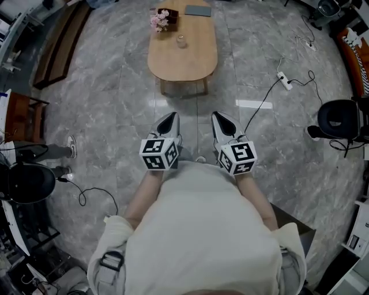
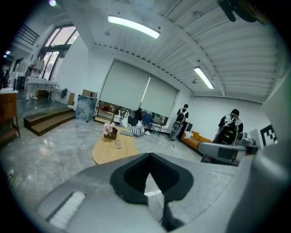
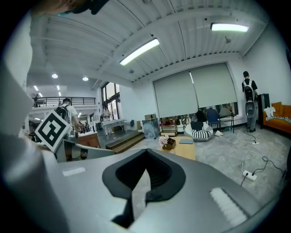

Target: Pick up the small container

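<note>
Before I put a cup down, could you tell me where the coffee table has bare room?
The near half of the wooden coffee table, from the small glass container to the near rounded edge, is bare. The far end is crowded: a flower box left, a flat grey pad right.

Small container: small, clear, glass-like jar standing upright on the oval wooden tabletop. Seen in the upper centre of the head view, on the upper half of the tabletop and about midway across its width. Set to the lower right of the flower box, near it but not touching. In the left gripper view, seen left of centre, upright, just below and right of the flower box. Nothing touching it. Lid and contents too small to tell.
</note>
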Motion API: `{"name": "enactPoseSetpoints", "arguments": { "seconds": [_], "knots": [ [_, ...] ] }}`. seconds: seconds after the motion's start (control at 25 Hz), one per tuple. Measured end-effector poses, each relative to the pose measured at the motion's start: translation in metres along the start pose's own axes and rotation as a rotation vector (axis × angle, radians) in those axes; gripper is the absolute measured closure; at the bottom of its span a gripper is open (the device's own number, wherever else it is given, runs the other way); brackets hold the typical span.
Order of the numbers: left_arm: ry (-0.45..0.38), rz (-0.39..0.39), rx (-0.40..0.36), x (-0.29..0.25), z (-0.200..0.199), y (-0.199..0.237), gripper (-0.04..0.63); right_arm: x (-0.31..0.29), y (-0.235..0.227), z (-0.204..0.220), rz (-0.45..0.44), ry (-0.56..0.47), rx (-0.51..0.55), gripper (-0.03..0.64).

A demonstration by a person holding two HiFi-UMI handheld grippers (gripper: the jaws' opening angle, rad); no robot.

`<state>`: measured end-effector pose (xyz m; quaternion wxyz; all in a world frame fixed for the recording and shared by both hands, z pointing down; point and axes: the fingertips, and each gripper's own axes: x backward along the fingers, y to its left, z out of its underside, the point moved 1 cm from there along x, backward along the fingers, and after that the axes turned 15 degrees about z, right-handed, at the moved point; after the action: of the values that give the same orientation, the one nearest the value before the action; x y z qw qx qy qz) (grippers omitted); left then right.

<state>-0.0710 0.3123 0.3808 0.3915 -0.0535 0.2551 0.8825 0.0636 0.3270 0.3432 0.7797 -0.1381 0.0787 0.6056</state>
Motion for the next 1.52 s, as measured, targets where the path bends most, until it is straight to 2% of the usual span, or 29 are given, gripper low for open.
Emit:
{"name": "enactPoseSetpoints", "arguments": {
  "seconds": [0.12, 0.4, 0.72, 1.04, 1.52],
  "knots": [
    [0.000, -0.003, -0.003, 0.000, 0.003, -0.004, 0.594, 0.004, -0.001, 0.004, -0.028, 0.002, -0.042, 0.618],
    [0.028, -0.032, 0.006, 0.000, 0.016, -0.001, 0.594, -0.001, 0.001, 0.015, -0.054, 0.039, -0.044, 0.618],
    [0.035, -0.043, 0.022, -0.029, 0.003, 0.021, 0.594, -0.036, -0.013, 0.013, -0.058, 0.070, -0.054, 0.618],
    [0.060, -0.033, 0.033, -0.086, -0.019, 0.064, 0.594, -0.101, -0.040, 0.005, -0.040, 0.103, -0.056, 0.618],
    [0.135, 0.016, -0.001, -0.167, -0.082, 0.146, 0.594, -0.227, -0.049, -0.053, -0.022, 0.113, -0.039, 0.618]
  ]
}}
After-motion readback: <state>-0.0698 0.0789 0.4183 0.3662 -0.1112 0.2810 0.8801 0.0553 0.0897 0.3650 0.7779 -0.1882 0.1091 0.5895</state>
